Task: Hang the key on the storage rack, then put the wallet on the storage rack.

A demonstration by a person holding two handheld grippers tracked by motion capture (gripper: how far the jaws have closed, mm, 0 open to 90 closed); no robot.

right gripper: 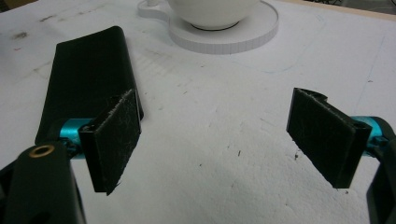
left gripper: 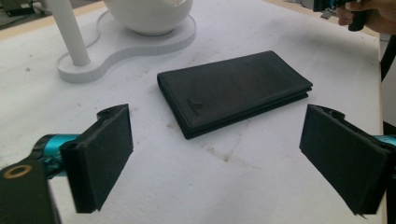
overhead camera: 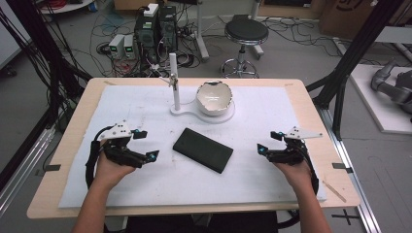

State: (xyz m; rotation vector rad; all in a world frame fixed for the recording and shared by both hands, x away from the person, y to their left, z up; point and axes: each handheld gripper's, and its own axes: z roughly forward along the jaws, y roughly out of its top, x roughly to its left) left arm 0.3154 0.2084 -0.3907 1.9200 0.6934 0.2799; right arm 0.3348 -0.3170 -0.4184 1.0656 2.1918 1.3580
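Nearest, two hands rest on the white-padded tabletop [overhead camera: 272, 116], each holding a gripper. The left gripper [overhead camera: 145, 145] and right gripper [overhead camera: 265, 146] both have jaws apart and empty, aimed inward, seemingly readying a two-sided approach. Between them lies a black wallet [overhead camera: 203, 149], flat, folded shut, textured, slanted. Farther off stands a white bowl [overhead camera: 214, 97] on a stand [overhead camera: 174, 80].

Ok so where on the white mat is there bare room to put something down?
Bare mat lies between the wallet and the right gripper, along the near edge between the two hands, and in the far left corner. It is crowded at the far middle, where the white stand holds the bowl.
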